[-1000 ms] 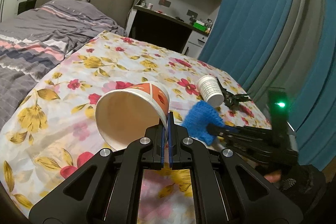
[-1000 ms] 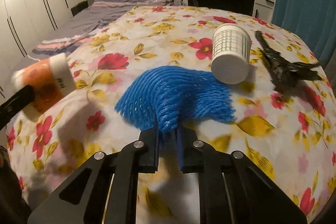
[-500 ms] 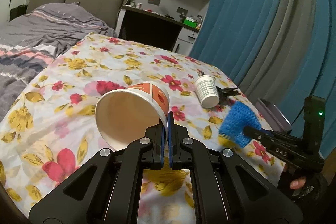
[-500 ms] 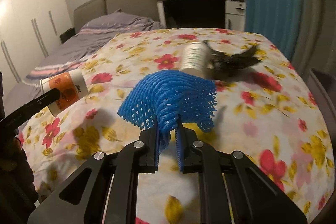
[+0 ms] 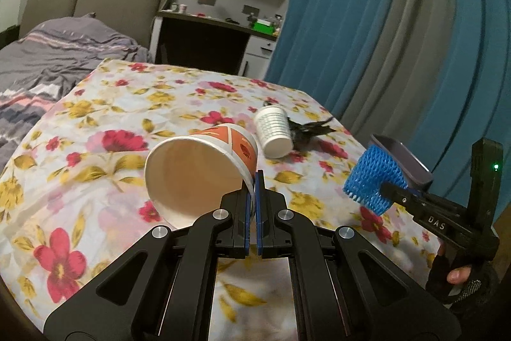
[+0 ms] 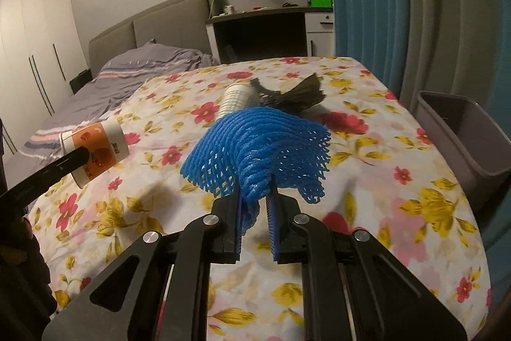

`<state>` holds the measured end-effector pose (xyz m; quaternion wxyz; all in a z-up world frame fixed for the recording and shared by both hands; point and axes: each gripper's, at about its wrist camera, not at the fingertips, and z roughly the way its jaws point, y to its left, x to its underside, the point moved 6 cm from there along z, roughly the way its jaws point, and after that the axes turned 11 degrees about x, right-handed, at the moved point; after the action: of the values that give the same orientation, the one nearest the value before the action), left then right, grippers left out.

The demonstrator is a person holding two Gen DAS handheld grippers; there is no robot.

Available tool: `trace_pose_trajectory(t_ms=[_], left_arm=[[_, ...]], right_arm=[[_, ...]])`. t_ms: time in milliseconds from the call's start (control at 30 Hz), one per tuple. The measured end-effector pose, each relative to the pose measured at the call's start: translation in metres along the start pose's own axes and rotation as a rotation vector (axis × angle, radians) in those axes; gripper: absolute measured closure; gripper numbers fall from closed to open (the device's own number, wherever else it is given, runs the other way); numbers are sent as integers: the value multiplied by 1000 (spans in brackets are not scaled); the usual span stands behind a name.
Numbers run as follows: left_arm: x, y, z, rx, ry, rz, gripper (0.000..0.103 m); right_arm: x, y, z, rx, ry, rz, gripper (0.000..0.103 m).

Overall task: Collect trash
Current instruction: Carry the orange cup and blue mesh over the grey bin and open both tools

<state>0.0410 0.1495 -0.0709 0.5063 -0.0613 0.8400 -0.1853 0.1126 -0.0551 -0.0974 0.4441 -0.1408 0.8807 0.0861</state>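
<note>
The floral bedspread (image 6: 367, 168) runs to its right edge, with open cloth in the foreground. Just beside that edge stands the grey bin (image 6: 460, 133). Above the spread, the right gripper (image 6: 254, 197) pinches the blue foam net (image 6: 265, 143); the left gripper (image 5: 254, 200) clamps the orange paper cup (image 5: 204, 168) by its rim. Farther back lie a white cup (image 5: 273, 130) touching black plastic scrap (image 5: 309, 130).
</note>
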Motion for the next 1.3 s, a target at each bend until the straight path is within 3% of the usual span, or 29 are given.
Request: trace_pose_trajectory(t_ms=[433,700,900,1133,1300], left_arm=[[-6,-86,41,93,63,126,101],[-31,-189,83,250,57,269,101],[-47,-269,140,383,64,332,101],[-50,-328,211,464,102,346,101],[-42,-350,251,501,148,347,101]], right_arm=[[0,-67,-20,65,-48,77,89],[-24,-153,-40,195,-114,143,89],[-41,-223,-41,322,-161,193,88],[-49,-276,-9,390,-155,268,88],[-46,-300,5,416,-143,294,88]])
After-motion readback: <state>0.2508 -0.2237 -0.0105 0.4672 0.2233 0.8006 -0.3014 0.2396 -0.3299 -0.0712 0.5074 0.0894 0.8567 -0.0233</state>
